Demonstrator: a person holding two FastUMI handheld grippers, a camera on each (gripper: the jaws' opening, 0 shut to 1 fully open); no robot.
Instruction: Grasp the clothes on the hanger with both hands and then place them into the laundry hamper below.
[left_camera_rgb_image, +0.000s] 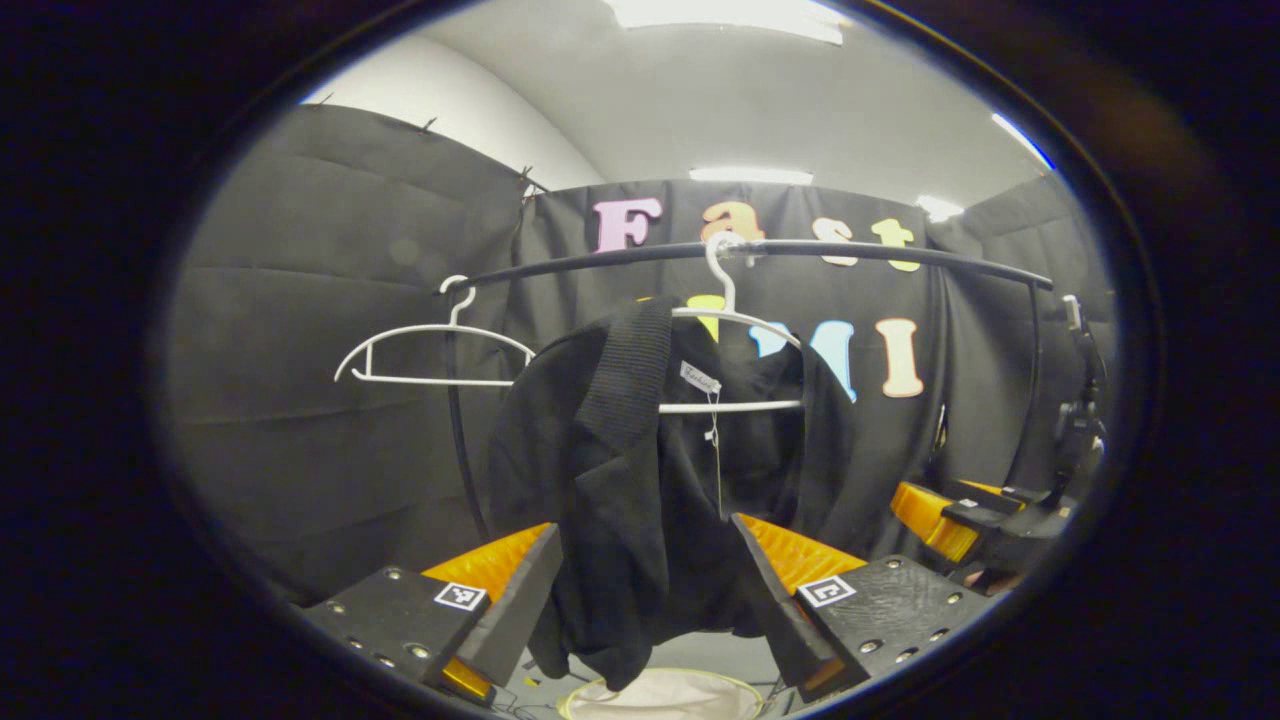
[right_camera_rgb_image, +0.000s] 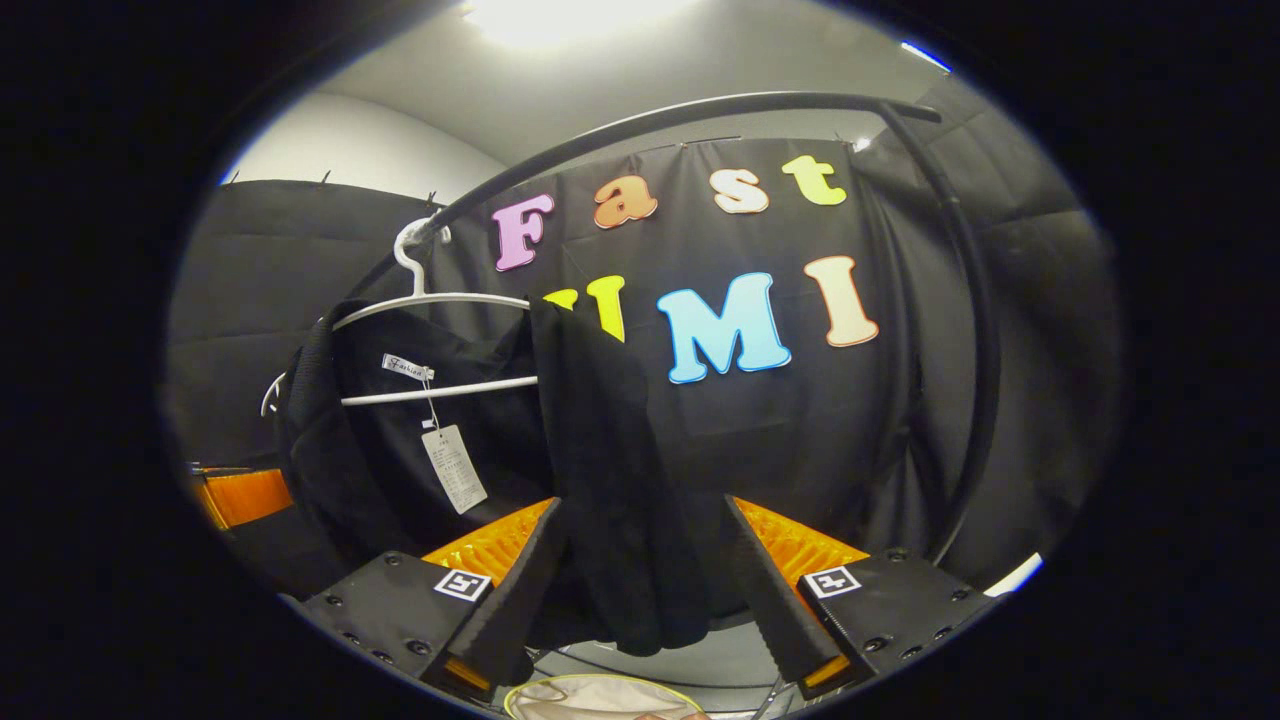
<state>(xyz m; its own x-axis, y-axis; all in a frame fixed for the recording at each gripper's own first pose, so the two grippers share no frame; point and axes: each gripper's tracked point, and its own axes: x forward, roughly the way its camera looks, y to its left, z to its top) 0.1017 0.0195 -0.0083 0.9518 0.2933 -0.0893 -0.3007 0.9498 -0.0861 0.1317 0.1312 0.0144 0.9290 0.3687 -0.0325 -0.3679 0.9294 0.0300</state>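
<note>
A black knitted garment (left_camera_rgb_image: 640, 470) hangs from a white wire hanger (left_camera_rgb_image: 735, 330) on a curved black metal rail (left_camera_rgb_image: 850, 252). In the left gripper view, the left gripper (left_camera_rgb_image: 645, 580) stands wide, cloth between its fingers without contact on both. An empty white hanger (left_camera_rgb_image: 430, 350) hangs at ten o'clock. The right gripper (right_camera_rgb_image: 640, 580) also gapes around a hanging fold. At six o'clock sits the cream laundry hamper (left_camera_rgb_image: 665, 695). Black cloth walls the booth beneath a white ceiling (left_camera_rgb_image: 780, 90).
</note>
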